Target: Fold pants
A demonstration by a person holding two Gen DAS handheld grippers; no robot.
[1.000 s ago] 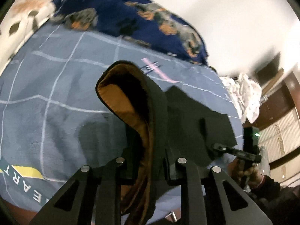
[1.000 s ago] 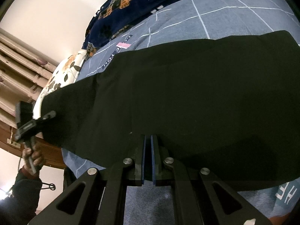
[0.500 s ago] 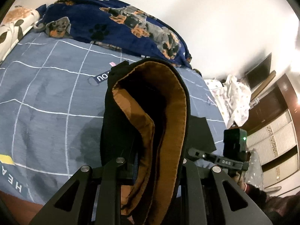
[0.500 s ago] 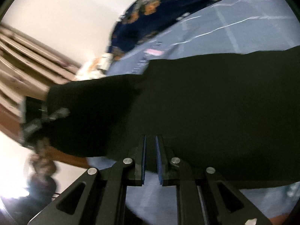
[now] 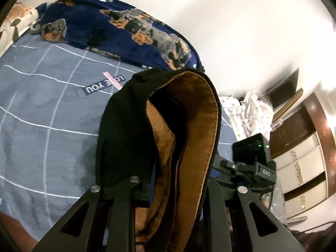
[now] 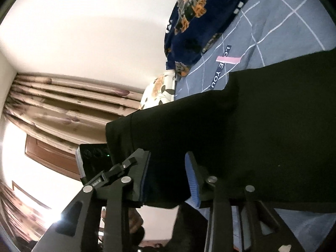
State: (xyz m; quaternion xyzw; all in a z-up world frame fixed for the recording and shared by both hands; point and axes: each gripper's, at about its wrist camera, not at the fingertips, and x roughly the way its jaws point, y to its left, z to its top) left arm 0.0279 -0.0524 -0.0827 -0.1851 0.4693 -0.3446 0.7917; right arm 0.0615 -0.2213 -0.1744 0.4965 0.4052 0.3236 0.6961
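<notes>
Black pants (image 5: 126,130) clamped in left gripper (image 5: 178,180); right gripper (image 6: 168,174) opening, seemingly released.

- The left gripper (image 5: 178,187) is clamped on the pants (image 5: 168,126); the folded black cloth with its brown lining stands up between the fingers (image 5: 151,180).
- It points downward at a slant.
- The right gripper (image 6: 168,178) points nearly level, and its jaws are opening.
- The black cloth lies between its blue-edged fingers (image 6: 192,178); they stand apart and do not press it.
- In the right wrist view a hand (image 6: 134,222) grips the left gripper's handle.
</notes>
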